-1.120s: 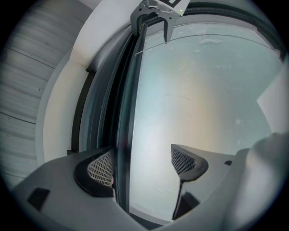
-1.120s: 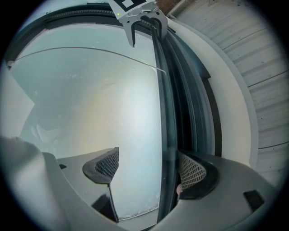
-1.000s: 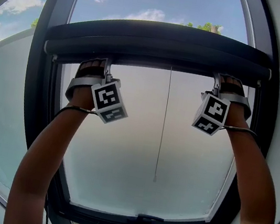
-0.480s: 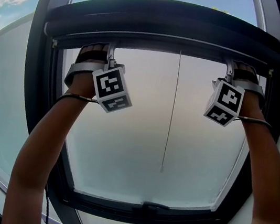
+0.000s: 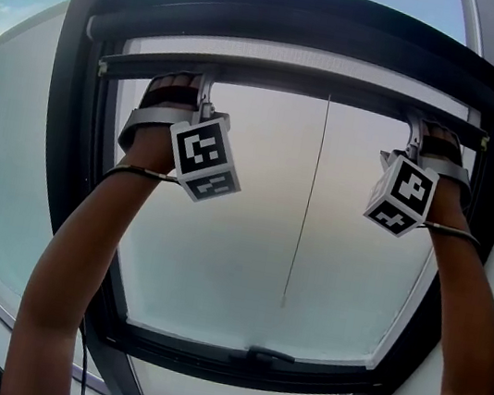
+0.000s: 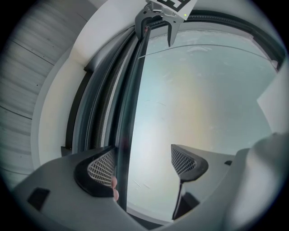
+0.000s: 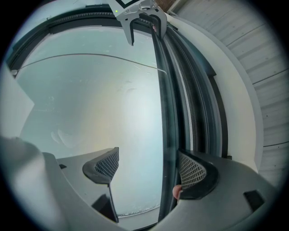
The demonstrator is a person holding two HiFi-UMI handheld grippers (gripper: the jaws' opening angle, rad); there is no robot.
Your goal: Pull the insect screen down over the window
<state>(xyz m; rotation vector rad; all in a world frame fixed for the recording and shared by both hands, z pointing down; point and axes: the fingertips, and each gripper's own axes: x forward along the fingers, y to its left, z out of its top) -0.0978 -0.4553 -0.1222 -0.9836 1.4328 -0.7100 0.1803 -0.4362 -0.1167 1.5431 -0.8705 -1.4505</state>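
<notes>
Dark metal forms the window frame (image 5: 63,133). The insect screen's pull bar (image 5: 295,80) sits high up, just below its roller housing (image 5: 304,25), and a thin pale strip of mesh (image 5: 298,60) shows between the 2. Nearly all of the glass (image 5: 219,253) is uncovered, so the task looks barely begun, with the pulling step in hand.

The left gripper (image 6: 146,164) is raised to the left end of the bar and the right gripper (image 7: 151,169) to the right end. Each has its 2 jaws spread wide and clamps nothing. The bar runs between them, close against the jaw on the housing side, while the other jaw stands clear over the glass. A thin cord (image 5: 307,202) hangs from the middle of the bar, between the arms and apart from both grippers.

The next move probably calls for both grippers to draw the bar down together toward the bottom rail (image 5: 248,356). Keeping the bar level should stop it jamming in the side tracks. With the jaws only hooked over it, the bar could slip free.
</notes>
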